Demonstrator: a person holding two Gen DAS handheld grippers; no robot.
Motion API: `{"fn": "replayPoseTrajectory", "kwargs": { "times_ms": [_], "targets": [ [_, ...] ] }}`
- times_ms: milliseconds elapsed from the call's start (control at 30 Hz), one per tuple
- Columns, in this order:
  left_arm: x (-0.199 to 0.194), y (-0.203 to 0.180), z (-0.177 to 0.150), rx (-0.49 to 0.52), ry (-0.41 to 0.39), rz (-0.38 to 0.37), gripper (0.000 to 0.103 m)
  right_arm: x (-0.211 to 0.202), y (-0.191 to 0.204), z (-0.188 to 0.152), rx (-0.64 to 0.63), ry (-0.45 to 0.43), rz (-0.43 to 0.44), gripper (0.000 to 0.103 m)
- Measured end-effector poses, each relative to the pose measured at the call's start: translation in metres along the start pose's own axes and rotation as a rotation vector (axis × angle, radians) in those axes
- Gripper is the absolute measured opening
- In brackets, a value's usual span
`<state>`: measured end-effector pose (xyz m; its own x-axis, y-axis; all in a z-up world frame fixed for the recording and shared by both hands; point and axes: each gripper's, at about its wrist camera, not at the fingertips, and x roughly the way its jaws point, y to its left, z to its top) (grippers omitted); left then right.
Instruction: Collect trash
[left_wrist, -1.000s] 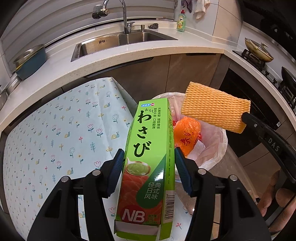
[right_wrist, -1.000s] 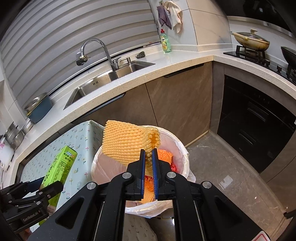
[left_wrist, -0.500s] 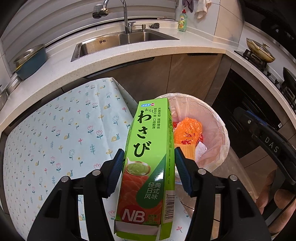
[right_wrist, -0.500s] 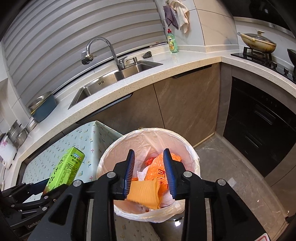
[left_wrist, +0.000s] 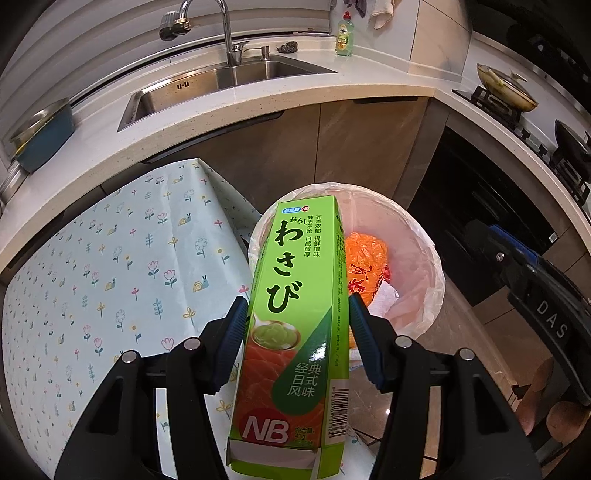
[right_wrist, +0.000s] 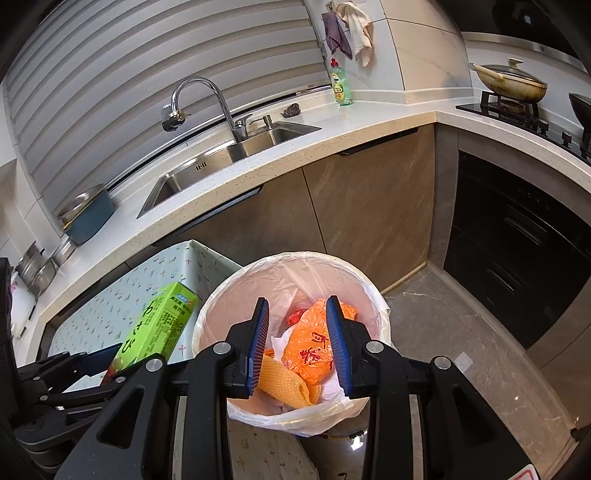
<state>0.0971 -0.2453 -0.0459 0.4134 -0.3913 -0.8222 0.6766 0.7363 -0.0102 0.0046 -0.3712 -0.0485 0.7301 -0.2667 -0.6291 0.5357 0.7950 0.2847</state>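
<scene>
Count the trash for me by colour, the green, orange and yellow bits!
Green: 1, the wasabi box in the left gripper.
Orange: 1, the crumpled bag in the bin.
Yellow: 1, the foam net in the bin.
Total: 3

I note a glossy printed cardboard wasabi box (left_wrist: 295, 325), a thin translucent plastic bin liner (right_wrist: 295, 413), crinkled shiny orange plastic bag (right_wrist: 310, 343), brushed steel sink (right_wrist: 236, 155), speckled polished stone counter (right_wrist: 369, 114), matt printed tablecloth (left_wrist: 110, 258).
</scene>
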Motion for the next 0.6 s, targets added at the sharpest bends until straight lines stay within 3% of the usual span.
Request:
{"fn": "replayPoseTrajectory", "kwargs": {
  "times_ms": [233,600],
  "targets": [
    [0.011,-0.015,0.012,0.032,-0.024,-0.017,0.054,0.001,-0.001,-0.001,-0.002,0.005,-0.005,0.033],
    [0.01,-0.006,0.018,-0.008,-0.069,0.023,0.066,-0.005,0.003,-0.004,-0.021,0.01,0.011,0.04]
  ]
}}
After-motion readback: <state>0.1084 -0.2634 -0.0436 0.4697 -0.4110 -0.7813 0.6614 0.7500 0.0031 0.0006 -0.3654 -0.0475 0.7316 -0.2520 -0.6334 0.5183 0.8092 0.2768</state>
